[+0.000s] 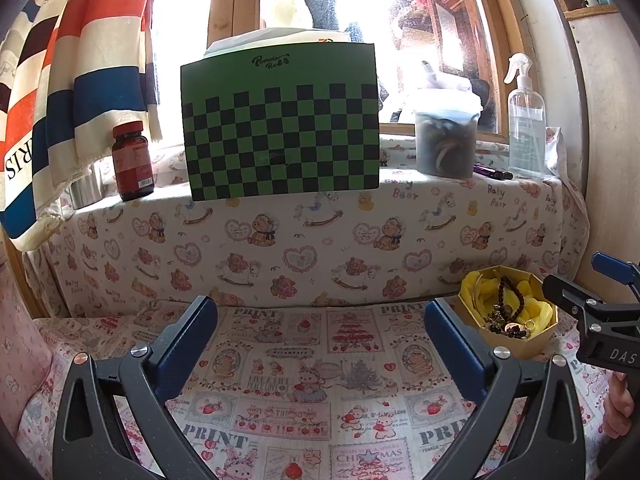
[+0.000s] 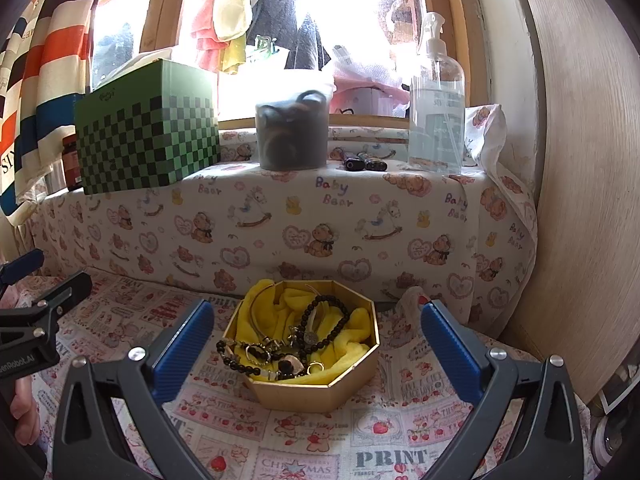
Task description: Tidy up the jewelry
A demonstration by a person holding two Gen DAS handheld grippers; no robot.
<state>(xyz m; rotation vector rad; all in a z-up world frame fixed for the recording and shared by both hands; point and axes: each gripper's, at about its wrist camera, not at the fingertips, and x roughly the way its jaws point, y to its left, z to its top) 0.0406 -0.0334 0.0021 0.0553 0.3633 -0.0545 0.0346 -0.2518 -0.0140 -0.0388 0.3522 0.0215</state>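
On the patterned worktop [image 2: 320, 440], the octagonal gold box [image 2: 308, 394] of jewelry [image 2: 280, 354] is sitting between the wide-open fingers of the right hand-held gripper [image 2: 316, 344]; the left hand-held gripper [image 1: 320, 344] is hovering beside it, likewise spread wide and gripping nothing

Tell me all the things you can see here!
Jewelry box: one, gold octagon, on the printed cloth.
Yellow cloth: one, lining the box.
Bead bracelets: black, tangled with small charms in the box; count unclear.
Checkered box: one, green and black, on the ledge.
Pill bottle: one, red, left of the checkered box.
Tub: one, dark, mid-ledge.
Spray bottle: one, clear, ledge right.
Left gripper: open.
Right gripper: open, around the box.
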